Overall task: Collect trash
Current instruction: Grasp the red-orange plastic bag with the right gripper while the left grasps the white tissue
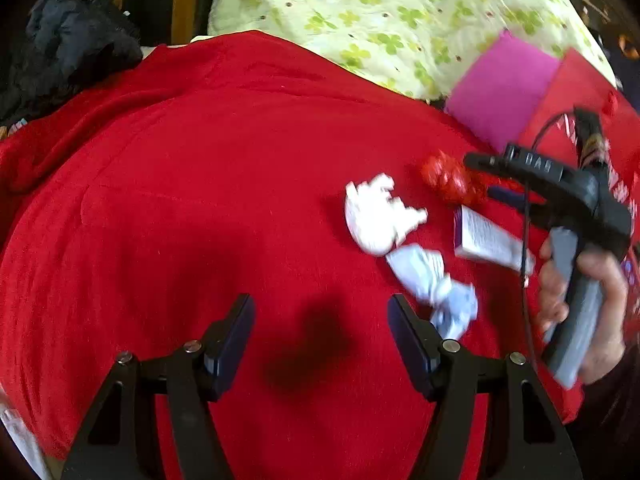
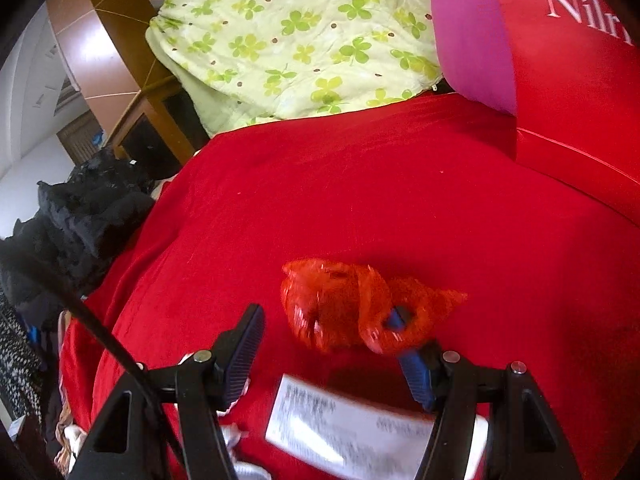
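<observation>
A bright red blanket (image 1: 200,200) covers the bed, and on it lie a crumpled white tissue (image 1: 378,220), a pale blue-white wad of paper (image 1: 436,288), a translucent orange-red plastic wrapper (image 2: 352,308) and a white carton (image 2: 352,432) with grey print and a purple edge (the print is too blurred to read). Behind it are a pale yellow-green quilt (image 2: 288,40) patterned with green clovers and small brown dots, a magenta pillow (image 1: 500,92), and a red cushion (image 2: 580,80) with white lettering. A black heap of clothing (image 2: 88,208) sits at the side, and both grippers are black with dark blue ribbed pads (image 2: 244,352).

Red blanket (image 1: 180,200) open left and centre; crumpled paper (image 1: 376,220), red wrapper (image 2: 340,308), small box (image 1: 484,240) crowd right side
</observation>
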{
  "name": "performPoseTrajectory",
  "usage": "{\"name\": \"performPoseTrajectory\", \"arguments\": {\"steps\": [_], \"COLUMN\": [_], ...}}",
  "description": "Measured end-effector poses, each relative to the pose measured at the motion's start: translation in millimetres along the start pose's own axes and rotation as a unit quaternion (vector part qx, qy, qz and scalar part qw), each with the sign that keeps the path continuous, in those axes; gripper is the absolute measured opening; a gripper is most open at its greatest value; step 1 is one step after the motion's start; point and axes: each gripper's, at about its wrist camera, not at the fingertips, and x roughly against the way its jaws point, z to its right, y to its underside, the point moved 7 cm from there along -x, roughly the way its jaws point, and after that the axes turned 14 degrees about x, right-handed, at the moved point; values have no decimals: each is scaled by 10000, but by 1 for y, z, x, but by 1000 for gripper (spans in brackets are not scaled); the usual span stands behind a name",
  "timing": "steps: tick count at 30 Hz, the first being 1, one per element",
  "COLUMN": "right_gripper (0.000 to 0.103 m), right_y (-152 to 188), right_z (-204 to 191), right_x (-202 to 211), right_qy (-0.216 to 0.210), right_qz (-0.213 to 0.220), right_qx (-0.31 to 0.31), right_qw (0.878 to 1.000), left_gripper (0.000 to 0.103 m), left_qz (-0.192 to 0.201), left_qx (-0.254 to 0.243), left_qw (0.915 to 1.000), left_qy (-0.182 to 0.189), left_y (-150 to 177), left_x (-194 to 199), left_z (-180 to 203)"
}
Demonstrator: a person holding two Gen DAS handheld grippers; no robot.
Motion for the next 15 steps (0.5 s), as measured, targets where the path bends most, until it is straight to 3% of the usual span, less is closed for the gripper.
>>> {"name": "performPoseTrajectory", "arguments": {"steps": [7, 9, 12, 15], "right_gripper": [67, 60, 56, 55], "right_y": [-2, 4, 3, 4], "right_z": [-2, -8, -15, -15], "right_x": [-36, -46, -44, -39], "right_qy": [-307, -281, -147, -199], "right_qz": [-294, -546, -480, -436], "right_qx": [-265, -155, 184, 101], "right_qw": [9987, 9980, 9986, 9988], "left_gripper": [69, 69, 69, 68], "left_qz": [-316, -467, -595, -633], "left_qx": [21, 15, 48, 44], "left_qw": [9989, 9976, 9960, 9961], "left_qy": [339, 518, 663, 619], "left_y": [-32, -35, -36, -36], "left_x": [-31, -44, -58, -69], "left_z": [24, 33, 38, 39]}}
